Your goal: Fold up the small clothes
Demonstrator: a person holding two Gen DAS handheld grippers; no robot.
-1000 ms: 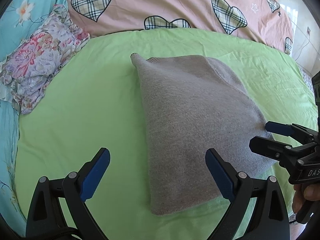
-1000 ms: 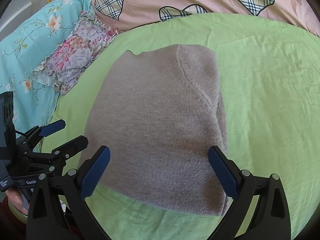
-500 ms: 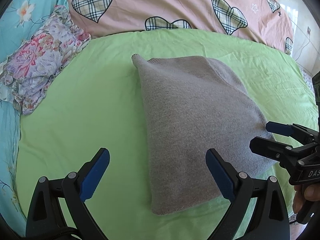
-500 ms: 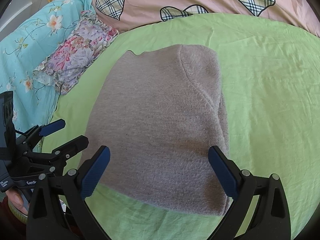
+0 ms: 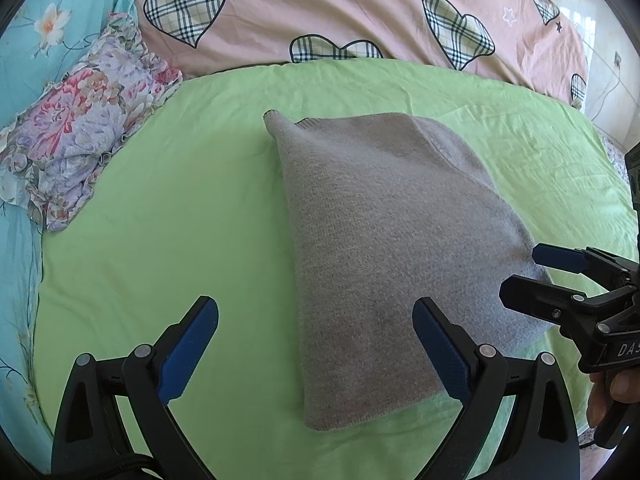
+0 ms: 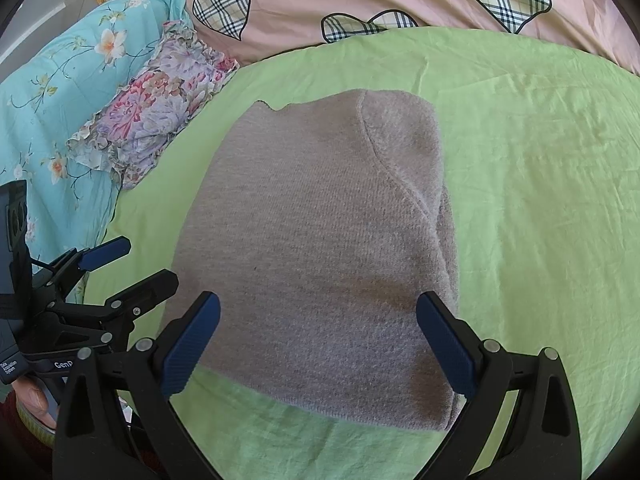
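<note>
A folded grey sweater (image 5: 384, 240) lay flat on the green sheet (image 5: 180, 220) of the bed, roughly in the middle, its knit face up and a curved seam (image 6: 394, 176) running down its right part. The left hand-held gripper (image 5: 316, 344) hung above the sweater's near left corner with its jaws spread wide; 1 blue pad (image 5: 188, 348) was over bare sheet and the other over the knit, and nothing was between them. The right hand-held gripper (image 6: 318, 344) was likewise wide and held nothing, its 2 pads straddling the sweater's near edge from above. Whether either touched the cloth could not be told.

In the left wrist view the right one came in from the right edge, beside the sweater's near right corner. A floral pillow (image 5: 80, 136) sat at the sheet's far left edge, well apart from the sweater, against a turquoise cover (image 6: 60, 80). A pink quilt (image 5: 360, 12) with plaid hearts lay along the far side.
</note>
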